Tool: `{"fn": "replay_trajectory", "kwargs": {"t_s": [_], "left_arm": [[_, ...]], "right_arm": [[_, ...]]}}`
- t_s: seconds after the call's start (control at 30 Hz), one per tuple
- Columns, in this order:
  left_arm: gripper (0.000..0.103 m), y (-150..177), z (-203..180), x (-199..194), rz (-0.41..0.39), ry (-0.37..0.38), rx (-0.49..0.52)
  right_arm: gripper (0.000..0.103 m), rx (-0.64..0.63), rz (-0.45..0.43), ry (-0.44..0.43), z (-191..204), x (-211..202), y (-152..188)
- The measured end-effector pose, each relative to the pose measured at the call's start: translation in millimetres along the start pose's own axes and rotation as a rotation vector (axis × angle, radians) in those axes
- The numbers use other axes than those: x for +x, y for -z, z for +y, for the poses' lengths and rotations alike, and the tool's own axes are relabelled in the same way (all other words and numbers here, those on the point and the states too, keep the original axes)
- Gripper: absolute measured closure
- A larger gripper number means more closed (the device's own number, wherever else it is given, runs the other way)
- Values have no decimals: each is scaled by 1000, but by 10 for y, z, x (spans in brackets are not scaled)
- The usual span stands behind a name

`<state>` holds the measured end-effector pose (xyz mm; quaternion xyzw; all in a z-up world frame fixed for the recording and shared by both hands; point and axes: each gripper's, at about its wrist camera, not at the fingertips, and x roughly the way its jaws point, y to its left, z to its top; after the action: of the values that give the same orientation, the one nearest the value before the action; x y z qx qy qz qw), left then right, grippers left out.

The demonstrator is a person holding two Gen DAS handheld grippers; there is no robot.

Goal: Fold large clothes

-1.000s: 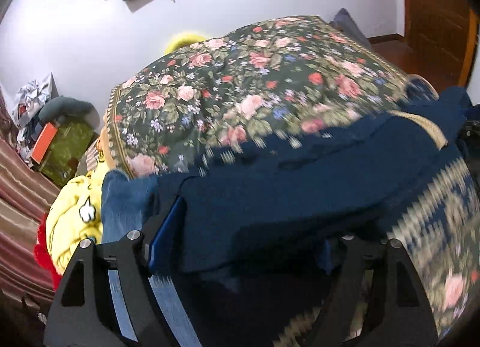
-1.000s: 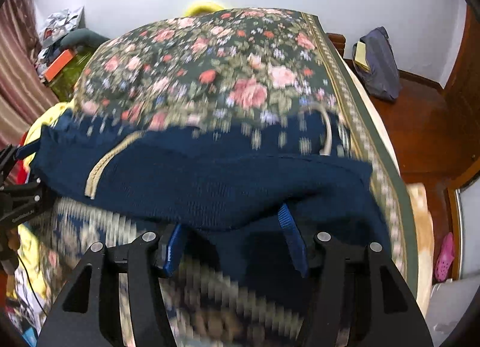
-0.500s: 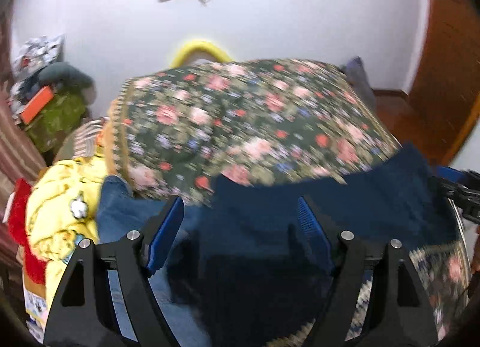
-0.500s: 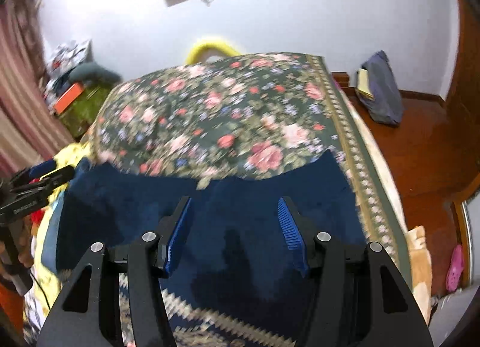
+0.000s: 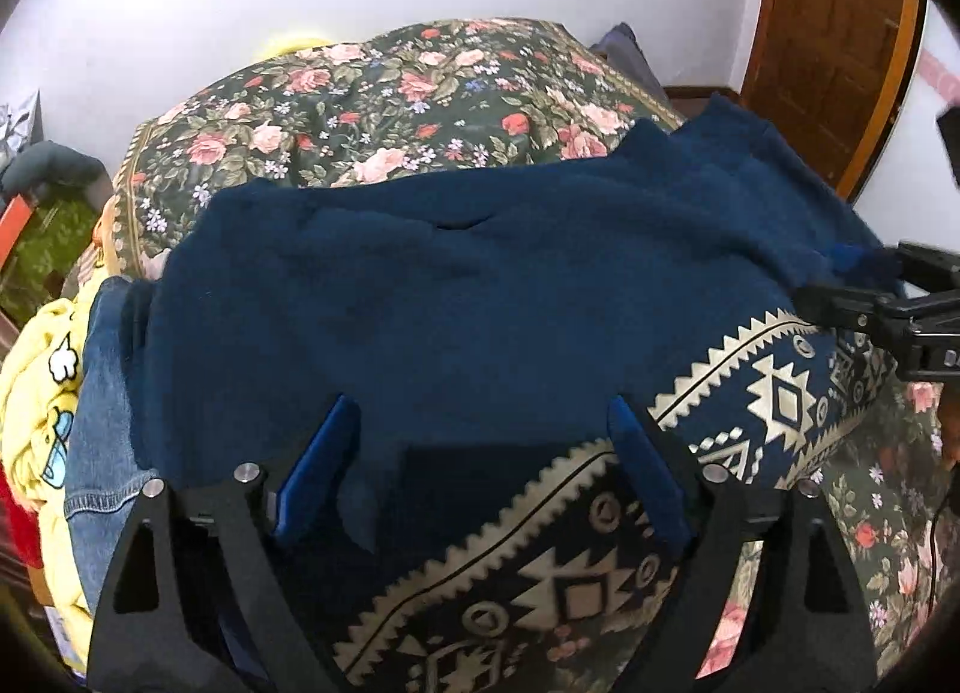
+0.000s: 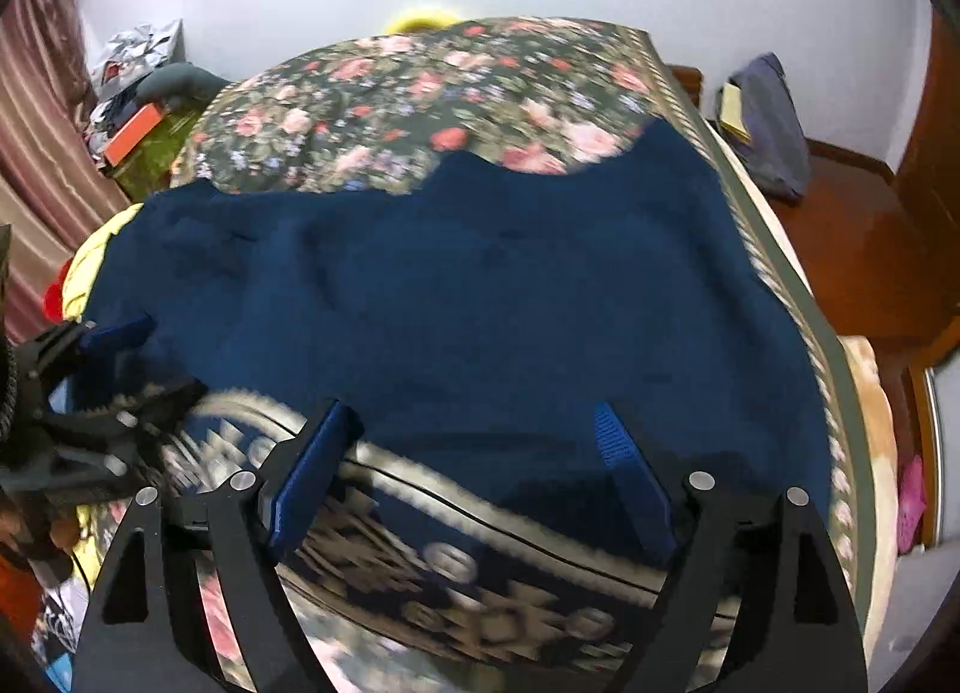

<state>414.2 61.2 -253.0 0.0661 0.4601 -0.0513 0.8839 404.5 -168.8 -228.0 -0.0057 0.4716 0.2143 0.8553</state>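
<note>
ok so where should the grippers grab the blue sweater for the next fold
Probably the far plain hem of the blue sweater, one corner per gripper, coming from above: it lies flat and free on the floral bedspread. Left gripper and right gripper have just been opening, nothing between them.

Both grippers point steeply down, jaws spread wide, nothing pinched between the blue pads. The left gripper (image 5: 480, 447) has just been opening up, same with the right gripper (image 6: 474, 453). From the left wrist view, the right one shows at about 3 o'clock.
</note>
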Motion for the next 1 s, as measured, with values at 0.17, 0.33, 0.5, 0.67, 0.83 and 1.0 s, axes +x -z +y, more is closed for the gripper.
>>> {"fn": "replay_trajectory", "kwargs": {"t_s": [0.17, 0.33, 0.5, 0.67, 0.83, 1.0], "left_arm": [[14, 81, 236, -141, -34, 54, -59], [14, 214, 326, -277, -51, 30, -57], [14, 425, 359, -348, -45, -50, -18], [12, 555, 630, -413, -13, -117, -111], [12, 695, 1118, -605, -33, -44, -351], [12, 771, 1352, -820, -90, 30, -513]], "right_arm": [[21, 41, -8, 71, -351, -104, 180], [21, 50, -19, 102, -505, -208, 319], [21, 17, -23, 130, -456, -268, 373], [21, 14, -14, 143, -413, -304, 397], [21, 21, -9, 135, -421, -386, 443], [21, 21, -37, 125, -366, -481, 423]]}}
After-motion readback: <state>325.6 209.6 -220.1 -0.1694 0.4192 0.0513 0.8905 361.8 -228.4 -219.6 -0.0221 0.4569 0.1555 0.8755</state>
